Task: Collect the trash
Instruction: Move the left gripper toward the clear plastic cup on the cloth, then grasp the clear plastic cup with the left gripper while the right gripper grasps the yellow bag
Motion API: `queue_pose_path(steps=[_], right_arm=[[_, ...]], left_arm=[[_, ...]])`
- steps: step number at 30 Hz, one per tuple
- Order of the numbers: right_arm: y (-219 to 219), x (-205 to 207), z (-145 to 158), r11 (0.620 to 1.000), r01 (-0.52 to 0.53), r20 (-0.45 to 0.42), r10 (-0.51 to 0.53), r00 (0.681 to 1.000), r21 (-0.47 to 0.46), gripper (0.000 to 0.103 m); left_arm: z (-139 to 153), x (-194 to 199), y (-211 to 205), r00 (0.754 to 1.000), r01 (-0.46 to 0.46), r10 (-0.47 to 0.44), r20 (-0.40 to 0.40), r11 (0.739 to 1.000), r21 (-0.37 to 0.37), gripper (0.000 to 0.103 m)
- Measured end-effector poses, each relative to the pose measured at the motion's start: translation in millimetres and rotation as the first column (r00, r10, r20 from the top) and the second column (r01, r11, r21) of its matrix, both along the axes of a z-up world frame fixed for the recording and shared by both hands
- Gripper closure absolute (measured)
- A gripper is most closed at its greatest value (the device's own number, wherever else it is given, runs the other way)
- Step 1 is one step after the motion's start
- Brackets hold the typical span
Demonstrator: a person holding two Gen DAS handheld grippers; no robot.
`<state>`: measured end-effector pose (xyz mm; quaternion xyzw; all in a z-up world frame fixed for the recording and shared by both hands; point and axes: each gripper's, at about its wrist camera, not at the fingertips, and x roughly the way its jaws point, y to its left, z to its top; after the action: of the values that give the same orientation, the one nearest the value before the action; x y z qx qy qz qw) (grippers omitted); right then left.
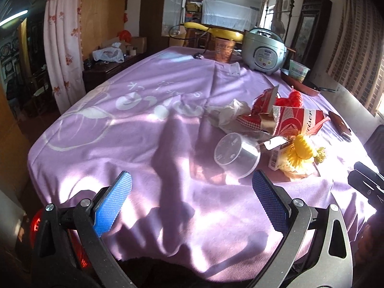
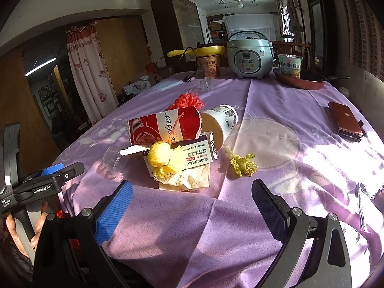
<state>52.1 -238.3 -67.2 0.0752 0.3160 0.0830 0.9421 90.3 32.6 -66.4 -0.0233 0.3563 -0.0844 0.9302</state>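
So both grippers are wide open, holding nothing, above the near edge of the purple tablecloth (image 2: 264, 124). Left gripper (image 1: 192, 204): clear plastic cup (image 1: 236, 154) on its side just ahead, slightly right. Right gripper (image 2: 192, 206): trash pile straight ahead — small carton (image 2: 189, 158) with yellow yarn pompom (image 2: 159, 154) on crumpled tissue (image 2: 192, 181), torn red beer box (image 2: 165, 126) behind, yellow-green yarn scrap (image 2: 242, 164) ahead-right.

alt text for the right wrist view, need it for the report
The open right gripper hovers over a purple tablecloth, facing a trash pile: torn red beer carton, tipped paper cup, small box, yellow yarn pompom, crumpled napkin. A rice cooker stands at the far edge; the left gripper shows at left.
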Motion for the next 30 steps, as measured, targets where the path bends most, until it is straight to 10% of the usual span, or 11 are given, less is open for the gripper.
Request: queue_pose_path(steps=[11, 19, 30], right_arm=[[-28.5, 8.7, -10.8, 0.998, 0.03, -0.019, -0.029, 0.999, 0.058, 0.005], [-29.1, 13.2, -16.8, 0.996, 0.021, -0.025, -0.019, 1.0, 0.082, 0.006], [13.5, 33.0, -13.8, 0.991, -0.105, -0.036, 0.108, 0.993, 0.084, 0.026]], left_arm=[[-25.1, 50.8, -47.9, 0.995, 0.097, -0.096, -0.031, 0.994, 0.051, 0.014], [-23.6, 41.6, -41.9, 0.997, 0.083, -0.082, -0.01, 0.993, 0.086, 0.069], [-2.0, 22.2, -12.6, 0.999, 0.023, -0.024, 0.03, 1.0, 0.013, 0.072]])
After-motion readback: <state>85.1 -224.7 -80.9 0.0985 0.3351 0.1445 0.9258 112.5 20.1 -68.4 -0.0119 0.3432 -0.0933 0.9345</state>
